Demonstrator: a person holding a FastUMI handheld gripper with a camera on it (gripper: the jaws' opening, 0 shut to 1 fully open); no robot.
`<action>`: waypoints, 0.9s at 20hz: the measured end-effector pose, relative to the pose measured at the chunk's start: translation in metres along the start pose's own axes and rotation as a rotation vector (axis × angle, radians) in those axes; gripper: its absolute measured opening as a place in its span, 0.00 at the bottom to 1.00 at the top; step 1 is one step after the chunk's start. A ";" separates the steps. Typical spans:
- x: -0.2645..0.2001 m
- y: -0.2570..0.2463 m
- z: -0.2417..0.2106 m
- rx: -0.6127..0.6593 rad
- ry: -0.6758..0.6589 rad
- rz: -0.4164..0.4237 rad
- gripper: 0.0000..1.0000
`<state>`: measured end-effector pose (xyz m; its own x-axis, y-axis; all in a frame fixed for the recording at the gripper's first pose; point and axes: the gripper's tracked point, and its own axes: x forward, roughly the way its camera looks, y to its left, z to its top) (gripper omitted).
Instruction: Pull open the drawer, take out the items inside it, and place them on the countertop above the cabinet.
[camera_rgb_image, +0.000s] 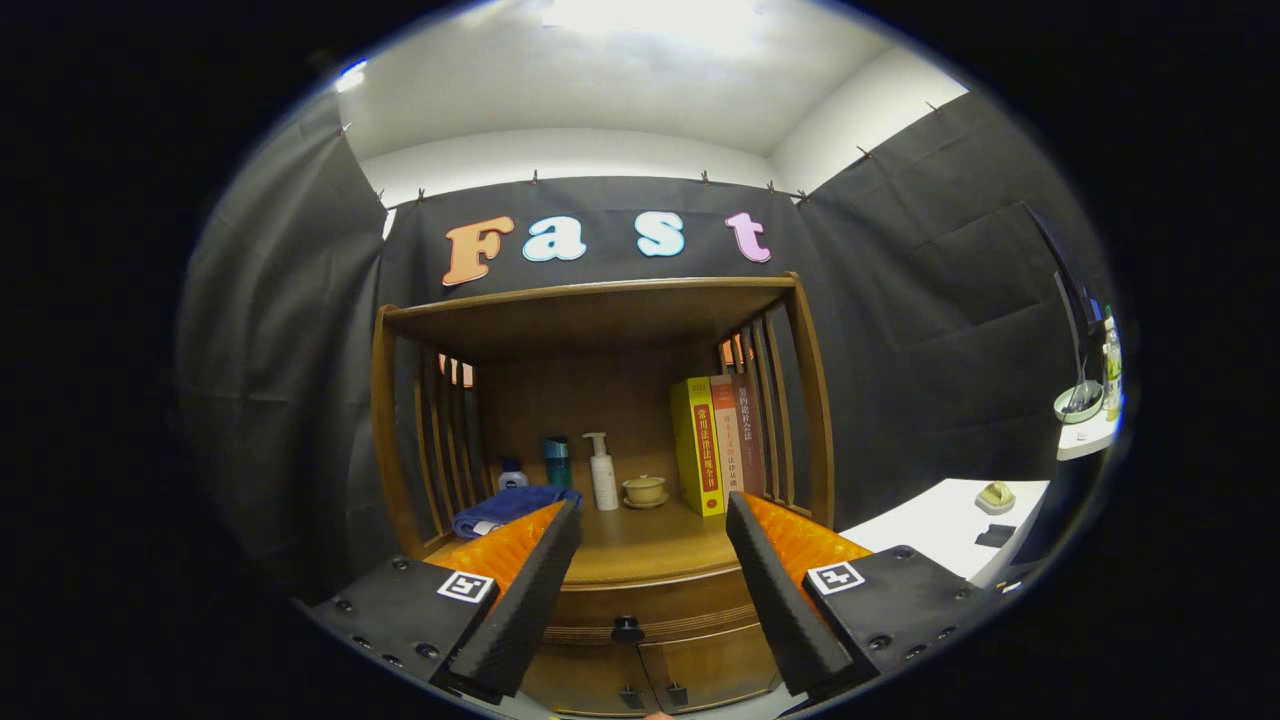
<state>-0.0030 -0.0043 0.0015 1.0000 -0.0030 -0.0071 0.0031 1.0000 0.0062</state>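
A wooden cabinet (600, 300) with a slatted open shelf stands ahead. Below its countertop (650, 545) runs a drawer (655, 605), shut, with a small dark knob (627, 629) in the middle of its front. My gripper (655, 510) is open, its two fingers spread wide with nothing between them. The knob lies between the fingers and a little below their tips, some way off. What is inside the drawer is hidden.
On the countertop stand a folded blue towel (510, 505), a small white bottle (512, 473), a teal bottle (557, 460), a white pump bottle (603, 470), a small cup on a saucer (645, 490) and upright books (715, 445). Two cabinet doors (650, 680) sit under the drawer. A white table (940, 530) is to the right.
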 end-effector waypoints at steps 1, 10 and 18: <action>0.000 -0.001 0.001 0.000 -0.001 -0.001 0.98; 0.001 -0.003 -0.005 -0.014 0.005 -0.006 0.98; 0.016 0.005 -0.045 -0.037 0.045 0.028 0.98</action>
<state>0.0129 0.0008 -0.0431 0.9983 0.0245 -0.0528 -0.0261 0.9992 -0.0296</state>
